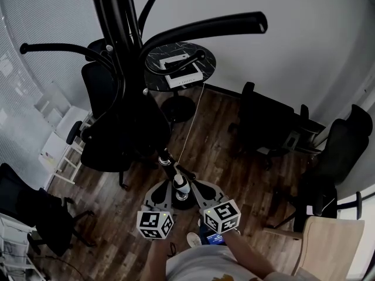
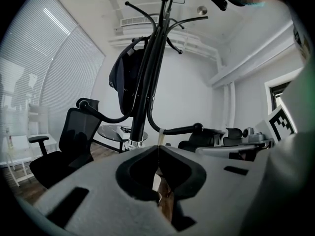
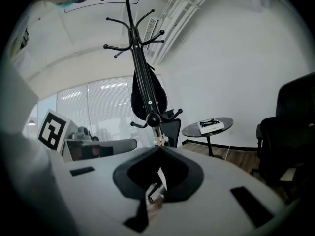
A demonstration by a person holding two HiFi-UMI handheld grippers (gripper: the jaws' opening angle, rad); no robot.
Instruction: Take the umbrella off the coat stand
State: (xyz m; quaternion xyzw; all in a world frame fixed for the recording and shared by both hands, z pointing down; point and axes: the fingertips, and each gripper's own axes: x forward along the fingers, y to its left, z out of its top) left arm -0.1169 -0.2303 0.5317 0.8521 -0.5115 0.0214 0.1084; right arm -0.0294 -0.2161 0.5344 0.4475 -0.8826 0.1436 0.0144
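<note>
A black coat stand [image 1: 120, 34] rises in front of me, its curved arms spreading overhead. A dark folded umbrella [image 2: 125, 77] hangs high against its pole; in the right gripper view the umbrella [image 3: 147, 95] shows as a dark bulge below the top hooks. Both grippers are held low near my body, well below the umbrella and touching nothing. My left gripper [image 1: 167, 187] and right gripper [image 1: 196, 187] sit side by side near the stand's foot. In their own views, the left gripper [image 2: 158, 145] and the right gripper [image 3: 160, 146] each have jaw tips meeting, with nothing held.
A round dark side table [image 1: 208, 54] carrying a white box [image 1: 183, 75] stands behind the coat stand. Black office chairs [image 1: 266, 124] ring the wooden floor, one chair [image 1: 102, 148] right beside the stand. A pale wooden chair [image 1: 328, 244] is at lower right.
</note>
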